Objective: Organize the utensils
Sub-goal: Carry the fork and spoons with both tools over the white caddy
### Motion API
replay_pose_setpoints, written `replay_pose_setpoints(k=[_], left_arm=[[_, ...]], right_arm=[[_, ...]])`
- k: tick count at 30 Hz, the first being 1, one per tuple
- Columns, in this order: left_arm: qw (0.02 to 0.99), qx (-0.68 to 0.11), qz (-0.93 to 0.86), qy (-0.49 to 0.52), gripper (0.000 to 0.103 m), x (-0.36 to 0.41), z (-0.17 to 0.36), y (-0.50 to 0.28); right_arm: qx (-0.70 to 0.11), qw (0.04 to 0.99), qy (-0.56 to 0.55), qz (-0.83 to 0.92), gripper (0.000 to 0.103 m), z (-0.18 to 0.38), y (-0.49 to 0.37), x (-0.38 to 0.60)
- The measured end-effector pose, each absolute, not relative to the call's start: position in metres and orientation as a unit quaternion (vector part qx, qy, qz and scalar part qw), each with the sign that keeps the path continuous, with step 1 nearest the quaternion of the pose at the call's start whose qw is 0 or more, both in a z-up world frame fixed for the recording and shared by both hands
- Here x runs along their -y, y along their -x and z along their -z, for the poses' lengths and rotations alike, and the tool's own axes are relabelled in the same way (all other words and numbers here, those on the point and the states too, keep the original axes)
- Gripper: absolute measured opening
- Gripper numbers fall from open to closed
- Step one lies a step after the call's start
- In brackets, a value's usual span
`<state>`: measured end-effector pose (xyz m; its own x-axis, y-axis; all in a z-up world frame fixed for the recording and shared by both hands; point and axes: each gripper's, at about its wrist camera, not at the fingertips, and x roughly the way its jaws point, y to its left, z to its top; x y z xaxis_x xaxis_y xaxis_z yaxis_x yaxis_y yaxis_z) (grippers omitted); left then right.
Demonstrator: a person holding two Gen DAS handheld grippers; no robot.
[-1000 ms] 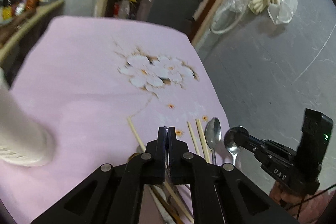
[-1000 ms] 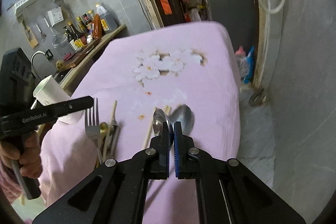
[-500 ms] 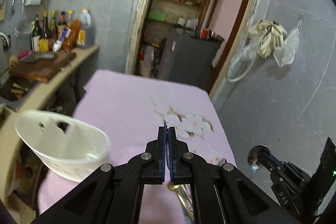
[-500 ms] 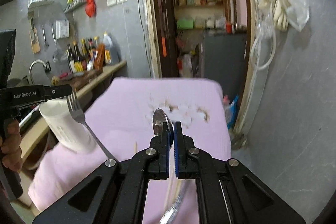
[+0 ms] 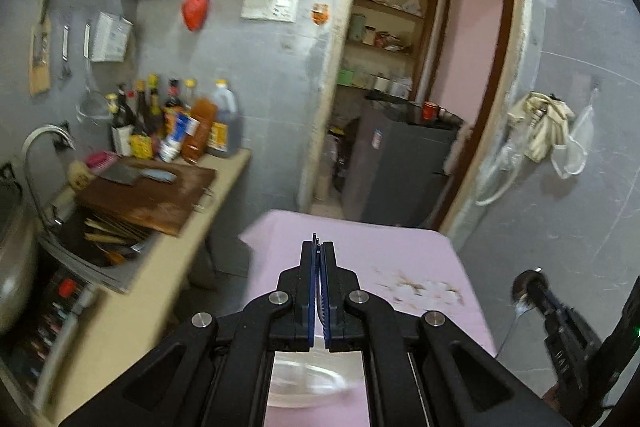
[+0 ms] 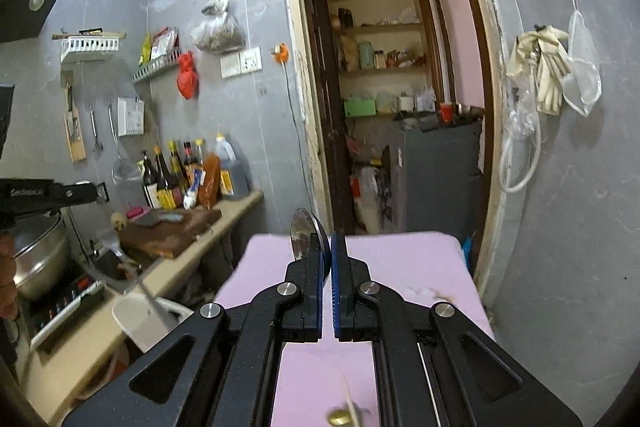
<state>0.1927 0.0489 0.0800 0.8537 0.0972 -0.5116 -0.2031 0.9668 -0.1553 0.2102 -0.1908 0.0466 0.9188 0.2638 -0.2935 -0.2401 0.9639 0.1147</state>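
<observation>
The right gripper (image 6: 327, 259) was clamped on a spoon (image 6: 306, 235), whose bowl stood up past the jaw tips. The left gripper (image 5: 319, 255) was closed on a fork (image 6: 142, 287), tines just showing beyond its jaws, handle hanging down into a white holder (image 6: 138, 321) on the pink table (image 6: 400, 259).

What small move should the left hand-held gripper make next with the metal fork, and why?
Probably lower the left hand-held gripper slightly before opening: it is shut on the metal fork, whose blurred handle hangs toward the white plastic holder below, and I cannot tell whether it is inside yet.
</observation>
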Motion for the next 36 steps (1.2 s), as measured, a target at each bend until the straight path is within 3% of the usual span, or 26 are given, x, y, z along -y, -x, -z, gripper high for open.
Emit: replay_pose_setpoints(k=[14, 27, 36], left_arm=[[0.952, -0.266, -0.146, 0.031, 0.003, -0.139, -0.071, -0.194], [0.949, -0.280, -0.134, -0.060, 0.003, -0.103, -0.013, -0.212], [0.946, -0.314, -0.080, 0.018, 0.004, -0.113, 0.004, -0.216]], right_arm=[[-0.116, 0.987, 0.003, -0.109, 0.004, -0.032, -0.221, 0.081], [-0.139, 0.981, 0.055, -0.127, 0.004, 0.017, -0.229, 0.041], [-0.179, 0.971, 0.033, -0.153, 0.004, 0.037, -0.235, 0.048]])
